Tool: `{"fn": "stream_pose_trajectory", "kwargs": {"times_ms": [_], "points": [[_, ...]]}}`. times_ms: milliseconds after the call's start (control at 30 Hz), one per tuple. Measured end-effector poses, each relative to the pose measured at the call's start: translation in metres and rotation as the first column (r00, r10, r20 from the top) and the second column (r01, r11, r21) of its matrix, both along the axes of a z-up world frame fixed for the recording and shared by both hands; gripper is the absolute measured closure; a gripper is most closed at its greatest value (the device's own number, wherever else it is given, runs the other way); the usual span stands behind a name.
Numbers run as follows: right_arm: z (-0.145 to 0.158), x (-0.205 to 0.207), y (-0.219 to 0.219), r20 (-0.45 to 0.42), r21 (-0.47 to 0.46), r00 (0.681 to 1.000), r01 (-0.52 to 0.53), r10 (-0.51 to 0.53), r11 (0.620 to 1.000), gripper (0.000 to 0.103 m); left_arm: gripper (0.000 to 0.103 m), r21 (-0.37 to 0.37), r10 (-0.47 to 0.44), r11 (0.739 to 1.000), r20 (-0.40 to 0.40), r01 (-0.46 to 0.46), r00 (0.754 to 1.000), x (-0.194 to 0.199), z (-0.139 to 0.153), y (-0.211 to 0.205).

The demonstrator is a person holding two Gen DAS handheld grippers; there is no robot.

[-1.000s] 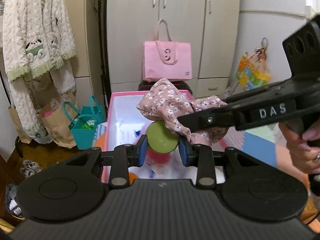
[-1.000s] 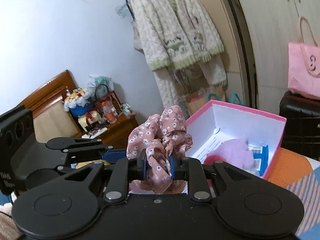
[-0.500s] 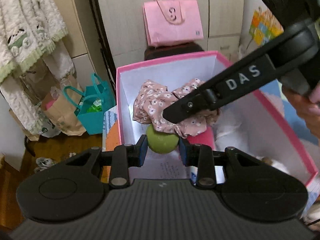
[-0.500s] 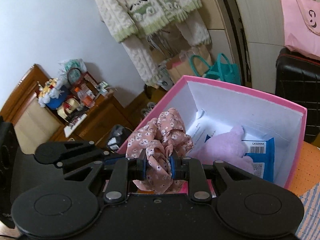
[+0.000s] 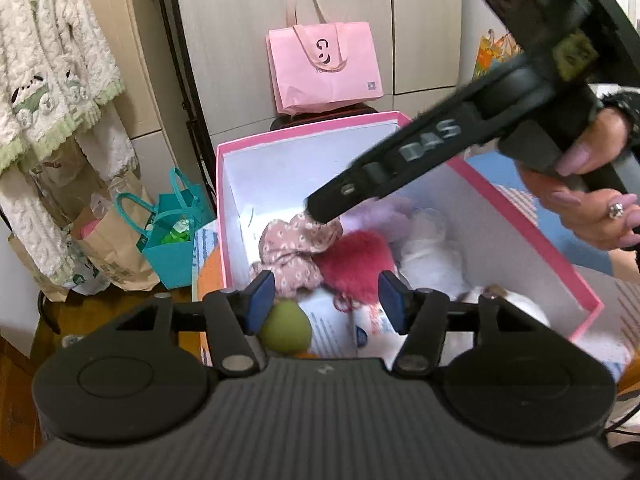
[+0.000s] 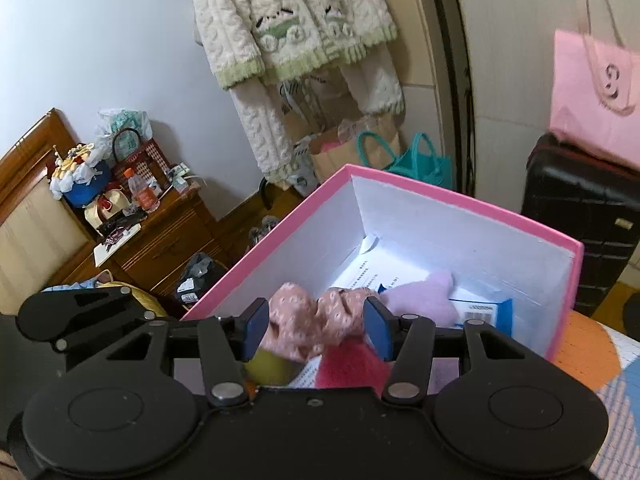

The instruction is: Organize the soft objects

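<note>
Now both of my tools hang over the pink box, and both are spread wide with nothing between the pads. My left tool sits above the near-left corner of the box; the green ball lies just below and beside its left pad, loose inside the box, near the left wall. My right tool reaches in from the right side, and the floral scrunchie lies directly under its gap, resting on the box contents beside the red fluffy pompom and the lilac plush.

Both soft things look delivered, so I judge the placing step is done. What matters for the coming move is that each item lies below its tool, not between the pads: a straight lift clears them, I reckon. The right tool's arm crosses over the box ahead of my left one, so backing them out apart seems wise.
</note>
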State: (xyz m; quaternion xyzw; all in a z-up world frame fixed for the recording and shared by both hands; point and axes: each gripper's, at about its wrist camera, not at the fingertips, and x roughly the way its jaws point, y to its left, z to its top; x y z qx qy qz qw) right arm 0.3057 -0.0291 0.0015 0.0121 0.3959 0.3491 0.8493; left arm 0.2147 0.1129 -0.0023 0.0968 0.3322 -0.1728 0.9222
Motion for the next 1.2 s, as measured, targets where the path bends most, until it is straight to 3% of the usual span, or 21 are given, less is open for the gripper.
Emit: {"fn": "stream_pose_trajectory", "kwargs": {"times_ms": [367,567,633,800,1000,1100,1200], "points": [[0.020,-0.099,-0.050,0.198,0.008,0.980,0.036,-0.037,0.999,0.045,0.041,-0.099,0.016,0.995,-0.003,-0.016,1.000,-0.043,0.018,0.006],[0.030,-0.145,-0.059,0.324,-0.033,0.945,0.056,-0.042,0.998,0.037,0.029,-0.123,0.022,0.992,0.030,-0.018,0.999,-0.064,0.030,-0.004],[0.031,-0.157,-0.066,0.335,-0.025,0.941,0.059,-0.048,0.998,0.034,0.028,-0.128,0.030,0.991,0.020,-0.028,0.999,-0.070,0.031,-0.008],[0.027,-0.185,-0.082,0.383,-0.024,0.917,0.128,-0.110,0.991,0.020,0.010,-0.133,0.050,0.990,0.035,-0.045,0.998,-0.088,0.032,-0.022],[0.028,-0.201,-0.100,0.387,-0.016,0.900,0.223,-0.200,0.975,0.008,0.007,-0.106,0.115,0.988,0.038,-0.111,0.993,-0.103,0.039,-0.040],[0.029,-0.206,-0.107,0.392,-0.043,0.880,0.308,-0.267,0.950,0.001,0.006,-0.091,0.154,0.985,0.046,-0.149,0.987,-0.111,0.048,-0.052],[0.030,-0.212,-0.113,0.374,-0.091,0.850,0.431,-0.370,0.898,0.000,0.006,-0.091,0.137,0.987,0.080,-0.130,0.987,-0.124,0.051,-0.061]]}}
